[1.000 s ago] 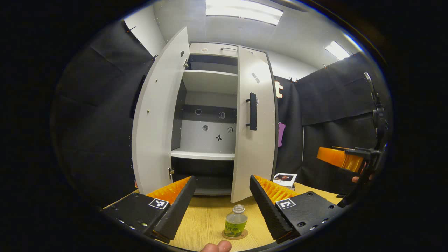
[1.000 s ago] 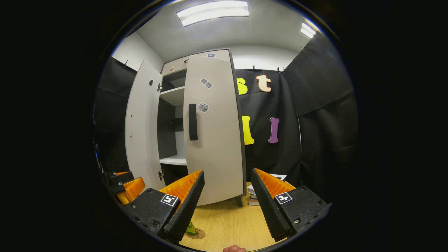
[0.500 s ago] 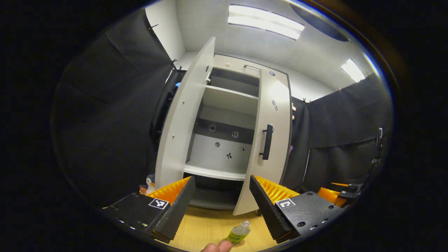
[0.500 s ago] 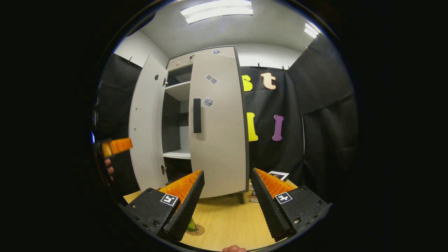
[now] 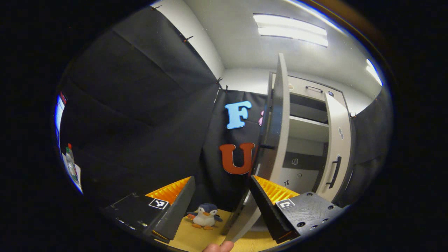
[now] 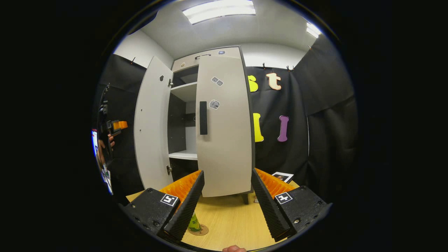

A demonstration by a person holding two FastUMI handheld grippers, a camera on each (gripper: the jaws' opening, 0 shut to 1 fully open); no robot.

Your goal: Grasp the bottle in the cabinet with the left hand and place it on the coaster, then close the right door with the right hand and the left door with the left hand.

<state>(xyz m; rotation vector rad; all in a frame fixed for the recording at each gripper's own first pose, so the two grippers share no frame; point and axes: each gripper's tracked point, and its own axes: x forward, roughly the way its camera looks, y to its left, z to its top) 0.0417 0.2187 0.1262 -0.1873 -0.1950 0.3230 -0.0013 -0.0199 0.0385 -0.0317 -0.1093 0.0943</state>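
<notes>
The left gripper view looks from the cabinet's left, close to the open left door (image 5: 276, 140), edge-on. The right gripper view faces the cabinet (image 6: 196, 122) from farther back, above the surface (image 6: 227, 220). Both share the cabinet.

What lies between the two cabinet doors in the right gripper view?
In the right gripper view, between the left door and the right door is the open gap into the cabinet: bare shelves and a dark side wall, with nothing standing on the visible shelf parts.
</notes>
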